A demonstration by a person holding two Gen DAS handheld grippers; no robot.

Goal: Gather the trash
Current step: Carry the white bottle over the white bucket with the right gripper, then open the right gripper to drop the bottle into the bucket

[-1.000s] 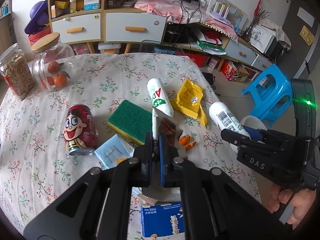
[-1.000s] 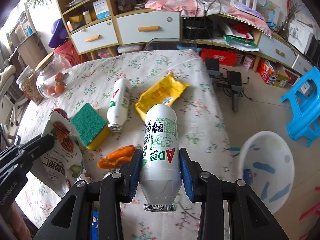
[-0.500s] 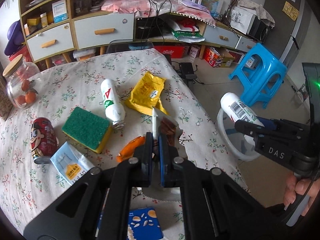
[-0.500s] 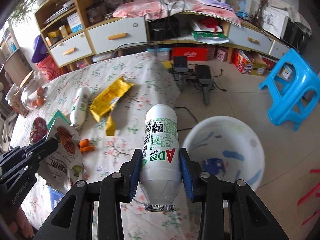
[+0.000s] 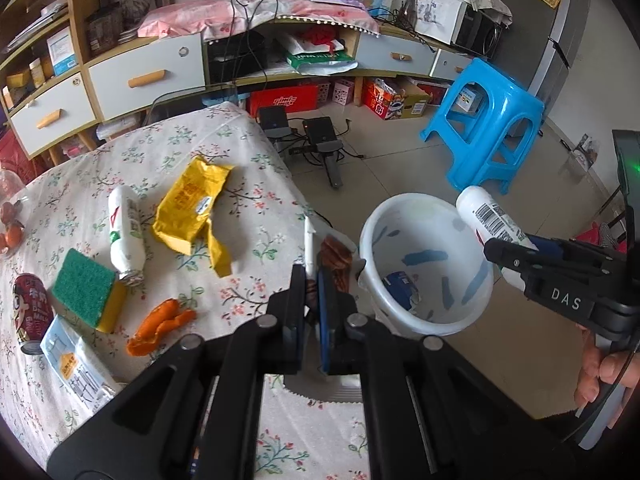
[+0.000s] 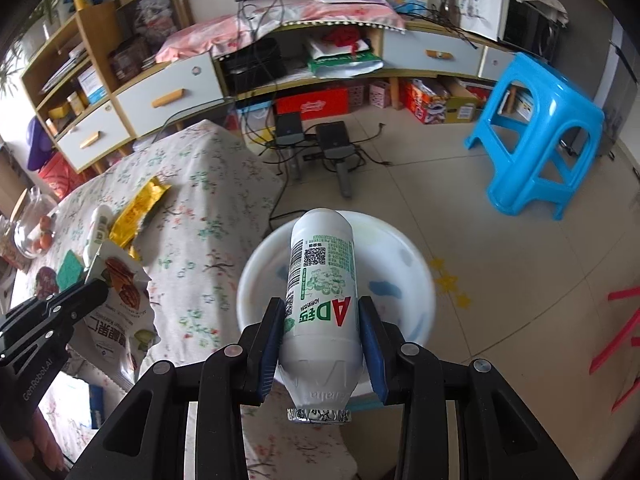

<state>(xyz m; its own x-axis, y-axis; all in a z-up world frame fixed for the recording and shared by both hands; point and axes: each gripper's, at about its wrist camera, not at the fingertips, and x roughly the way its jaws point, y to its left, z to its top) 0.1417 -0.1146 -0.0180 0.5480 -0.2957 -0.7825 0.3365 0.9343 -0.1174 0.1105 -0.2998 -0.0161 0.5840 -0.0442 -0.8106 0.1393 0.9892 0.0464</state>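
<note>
My right gripper (image 6: 320, 320) is shut on a white AD milk bottle (image 6: 320, 292), held over the white trash bin (image 6: 416, 280) on the floor. In the left wrist view the same bottle (image 5: 490, 216) hangs above the bin (image 5: 384, 236), which holds a blue wrapper (image 5: 400, 284). My left gripper (image 5: 312, 276) is shut on a flat snack packet (image 5: 334, 252) at the table's right edge, beside the bin. That packet (image 6: 120, 304) shows its nut print in the right wrist view.
On the floral table (image 5: 248, 184) lie a second white bottle (image 5: 126, 232), a yellow wrapper (image 5: 192, 208), a green sponge (image 5: 86, 292), orange peel (image 5: 160, 324), a red can (image 5: 30, 312) and a small sachet (image 5: 72, 364). A blue stool (image 5: 484, 120) stands beyond the bin.
Both grippers have swung right from over the table toward the bin, each still holding its item. The bottle now hangs over the bin's mouth.
</note>
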